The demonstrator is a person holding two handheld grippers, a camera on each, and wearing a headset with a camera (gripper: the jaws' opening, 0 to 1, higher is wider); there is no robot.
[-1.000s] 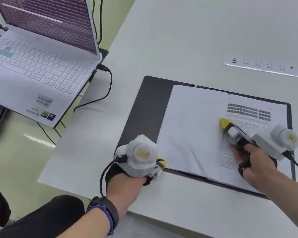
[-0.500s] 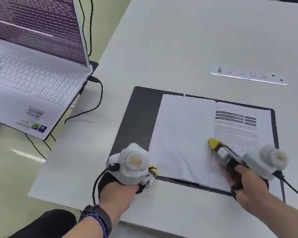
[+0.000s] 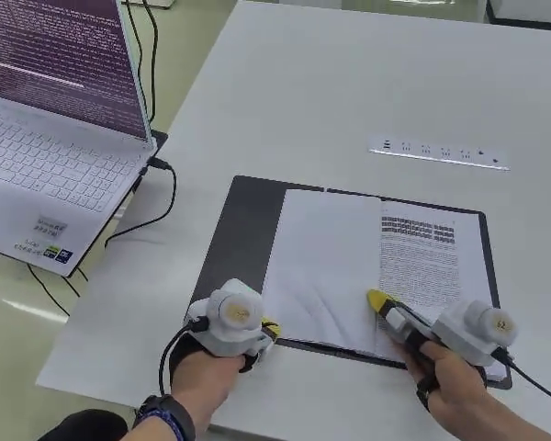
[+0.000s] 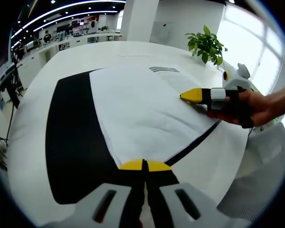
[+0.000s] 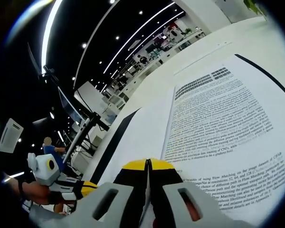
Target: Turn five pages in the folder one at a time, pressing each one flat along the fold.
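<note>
In the head view, the folder point(image 3: 243, 230) lay open on the white desk point(image 3: 349, 83), just ahead of both tongs. The left tongs point(image 3: 270, 328) were clenched on nothing at the folder's near edge, by the bottom corner of the blank turned page point(image 3: 321, 257). The right tongs point(image 3: 378, 300), likewise clenched and holding nothing, pressed their yellow tip onto the paper at the fold, with the printed page point(image 3: 427, 266) to their right. Well left of the left tongs a laptop point(image 3: 46, 156) showed screen text and stickers too small to read. A power strip point(image 3: 438, 152) lay beyond the folder.

In the left gripper view, the jaws met over the black cover at the blank page's lower edge. The right tongs lay ahead and to the right, with a potted plant point(image 4: 206, 45) beyond them.

In the right gripper view, the jaws met on the fold. The dense print was mostly illegible, though "Flow Matching" appeared in a line near the tips. The left tongs sat far to the left.
</note>
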